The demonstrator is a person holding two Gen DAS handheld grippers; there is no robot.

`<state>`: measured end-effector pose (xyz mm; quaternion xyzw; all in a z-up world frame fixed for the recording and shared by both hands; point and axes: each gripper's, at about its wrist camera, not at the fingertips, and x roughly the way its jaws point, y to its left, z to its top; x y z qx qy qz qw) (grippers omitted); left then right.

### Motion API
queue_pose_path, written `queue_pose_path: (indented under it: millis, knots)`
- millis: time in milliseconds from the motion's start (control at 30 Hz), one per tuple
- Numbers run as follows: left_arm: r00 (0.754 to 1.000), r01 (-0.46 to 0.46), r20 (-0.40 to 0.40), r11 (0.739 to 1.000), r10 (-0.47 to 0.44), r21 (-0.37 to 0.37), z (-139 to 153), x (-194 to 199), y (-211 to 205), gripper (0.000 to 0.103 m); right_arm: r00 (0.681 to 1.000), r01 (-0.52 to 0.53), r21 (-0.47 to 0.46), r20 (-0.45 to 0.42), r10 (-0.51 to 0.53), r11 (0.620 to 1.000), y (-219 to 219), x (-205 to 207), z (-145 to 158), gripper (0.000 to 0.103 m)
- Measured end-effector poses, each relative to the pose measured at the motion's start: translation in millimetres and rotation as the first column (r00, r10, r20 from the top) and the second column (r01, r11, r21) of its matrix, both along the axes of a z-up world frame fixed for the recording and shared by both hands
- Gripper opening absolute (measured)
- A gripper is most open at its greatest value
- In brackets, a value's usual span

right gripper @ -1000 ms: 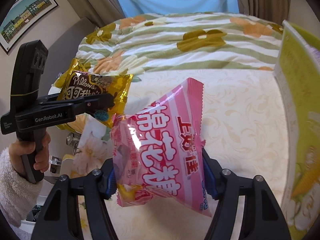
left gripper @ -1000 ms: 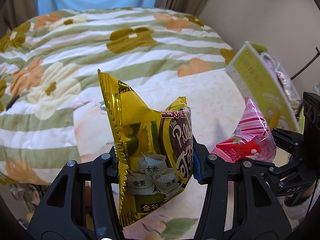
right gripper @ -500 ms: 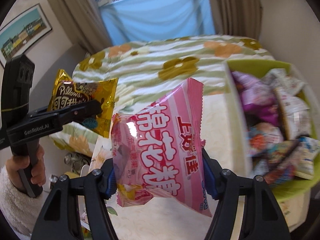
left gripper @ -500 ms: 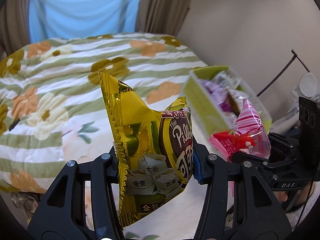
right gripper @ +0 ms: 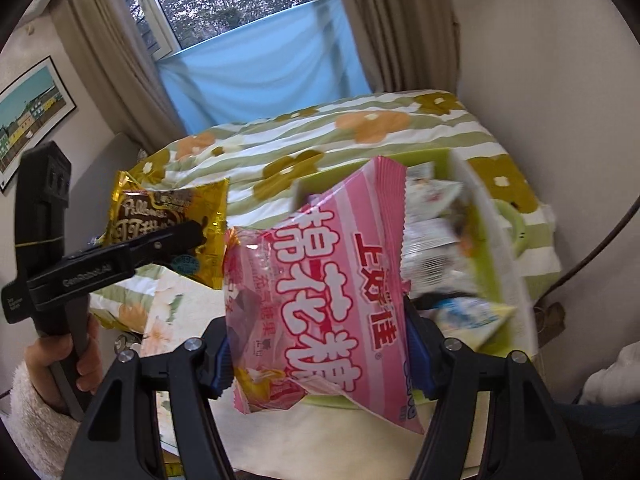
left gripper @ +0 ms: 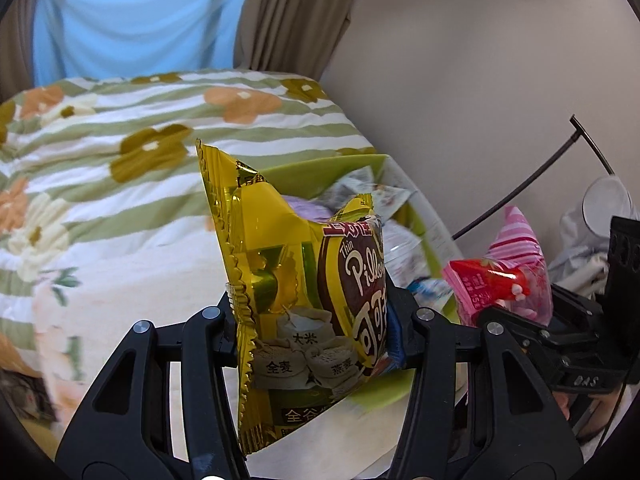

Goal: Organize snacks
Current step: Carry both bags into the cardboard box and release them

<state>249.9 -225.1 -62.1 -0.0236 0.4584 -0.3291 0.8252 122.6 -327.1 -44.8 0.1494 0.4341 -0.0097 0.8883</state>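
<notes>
My left gripper (left gripper: 314, 336) is shut on a gold and brown snack packet (left gripper: 296, 280), held upright in the air. It also shows at the left of the right wrist view (right gripper: 168, 216). My right gripper (right gripper: 318, 364) is shut on a pink striped marshmallow packet (right gripper: 332, 288), which shows at the right of the left wrist view (left gripper: 504, 280). A green box (right gripper: 496, 256) full of several small snack packets stands behind both packets, partly hidden by them; it also shows in the left wrist view (left gripper: 316, 176).
The box rests on a pale patterned table top (right gripper: 320, 440). Behind it lies a bed with a green striped flowered quilt (left gripper: 120, 152). A wall (left gripper: 480, 80) is at the right, a window with curtains (right gripper: 248, 20) at the back.
Both grippers have risen and swung right with their packets. The green box, seen side-on a second ago, now shows from above, behind both packets.
</notes>
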Motion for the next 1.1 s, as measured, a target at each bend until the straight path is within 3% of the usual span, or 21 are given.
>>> queue_pose_path:
  millis: [100,167,233,267,733,967,1067,1100]
  knots:
    - [0.999,-0.016,-0.04,1.0,0.015,-0.023,-14,6,-34,0.048,1.0,-0.005,-0.001,-0.01,0.005,1.0,-29,0,-4,0.064]
    - [0.997,-0.04,-0.062,0.999,0.039,-0.015,-23,8,-51,0.054,1.0,-0.013,0.003,-0.024,0.013,1.0,-45,2,-7,0.064]
    - [0.994,-0.075,-0.078,0.997,0.076,0.013,-32,9,-62,0.1,0.999,-0.026,0.008,-0.034,0.027,1.0,-56,4,-11,0.064]
    - [0.993,-0.095,-0.072,0.995,0.096,0.017,-34,8,-63,0.102,0.999,-0.035,0.01,-0.039,0.035,0.999,-62,6,-14,0.064]
    - [0.98,-0.196,0.001,0.971,0.198,0.137,-25,-49,-22,0.102,0.998,-0.041,0.063,-0.045,0.044,0.997,-85,5,-26,0.066]
    - [0.974,-0.225,0.007,0.966,0.226,0.125,-24,-63,-9,0.102,0.995,-0.083,0.03,-0.054,0.085,0.996,-76,19,-22,0.069]
    - [0.973,-0.232,0.018,0.964,0.232,0.13,-22,-67,-10,0.102,0.994,-0.082,0.015,-0.075,0.082,0.997,-77,29,-32,0.083]
    - [0.972,-0.234,0.017,0.964,0.234,0.129,-23,-68,-11,0.102,0.994,-0.065,-0.026,-0.091,0.063,0.998,-78,30,-36,0.093]
